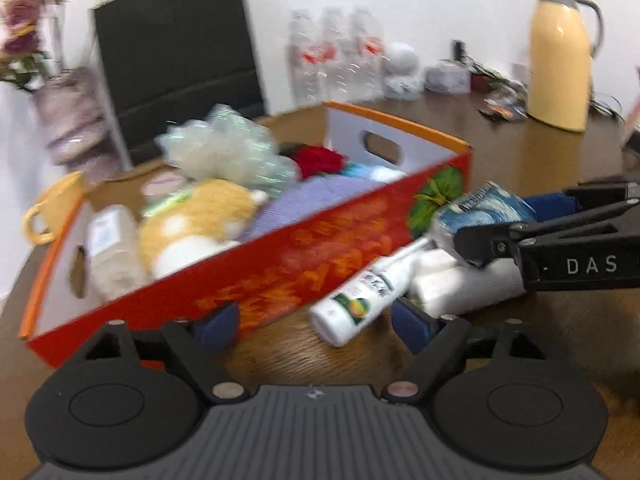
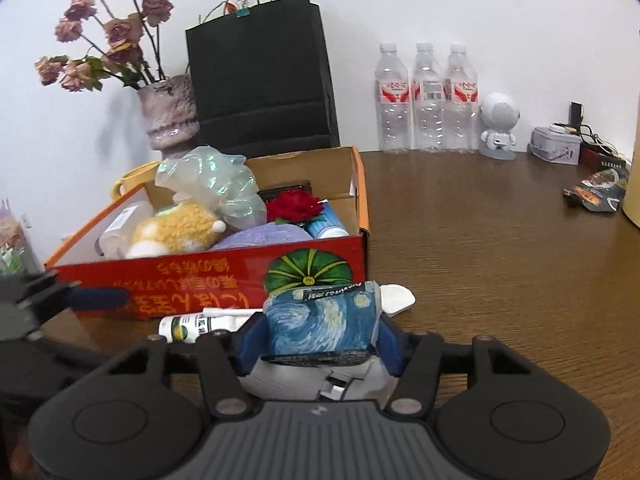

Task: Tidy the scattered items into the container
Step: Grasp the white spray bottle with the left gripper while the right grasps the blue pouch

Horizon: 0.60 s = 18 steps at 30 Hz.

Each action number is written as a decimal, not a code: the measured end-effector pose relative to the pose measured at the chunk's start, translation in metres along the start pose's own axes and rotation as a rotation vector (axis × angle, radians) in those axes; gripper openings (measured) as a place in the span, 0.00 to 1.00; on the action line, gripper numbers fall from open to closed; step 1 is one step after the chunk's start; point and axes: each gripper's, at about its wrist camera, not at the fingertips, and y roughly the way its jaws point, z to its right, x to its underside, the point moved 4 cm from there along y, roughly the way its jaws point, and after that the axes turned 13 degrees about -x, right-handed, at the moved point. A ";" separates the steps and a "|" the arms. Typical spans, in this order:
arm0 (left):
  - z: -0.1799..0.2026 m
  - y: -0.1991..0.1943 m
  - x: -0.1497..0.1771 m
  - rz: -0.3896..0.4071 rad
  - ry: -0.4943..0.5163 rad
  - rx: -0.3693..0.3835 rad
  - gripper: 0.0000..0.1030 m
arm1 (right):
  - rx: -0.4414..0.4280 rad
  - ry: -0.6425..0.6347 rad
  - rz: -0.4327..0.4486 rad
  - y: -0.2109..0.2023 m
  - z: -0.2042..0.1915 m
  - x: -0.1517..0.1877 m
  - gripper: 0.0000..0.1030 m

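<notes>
Down at the lower centre of the right wrist view, the right gripper (image 2: pixel 320 340) has its blue fingers (image 2: pixel 250 344) clenched on either side of a blue swirl-patterned packet (image 2: pixel 322 326), which sits over a white wrapped bundle (image 2: pixel 288 380) on the brown tabletop (image 2: pixel 500 260). Just left of it a white spray bottle (image 2: pixel 188 326) lies on its side against the front wall of the red cardboard box (image 2: pixel 180 276), which fills the middle left of the frame. Inside the box are a yellow plush toy (image 2: pixel 176 228), a crumpled clear bag (image 2: pixel 216 184), a red rose (image 2: pixel 294 206) and a lilac cloth (image 2: pixel 260 236). In the left wrist view, which is motion-blurred, the left gripper (image 1: pixel 316 326) has its fingers (image 1: pixel 218 322) released, spread apart low in the frame with the base of the spray bottle between them but no pad pressing on it; the left one is close against the box's red wall. The right gripper reaches in from the right edge there, holding the packet.
</notes>
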 end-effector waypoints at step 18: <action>-0.005 -0.105 0.071 0.023 -0.006 -0.044 0.31 | -0.028 -0.058 0.043 -0.068 -0.023 0.013 0.20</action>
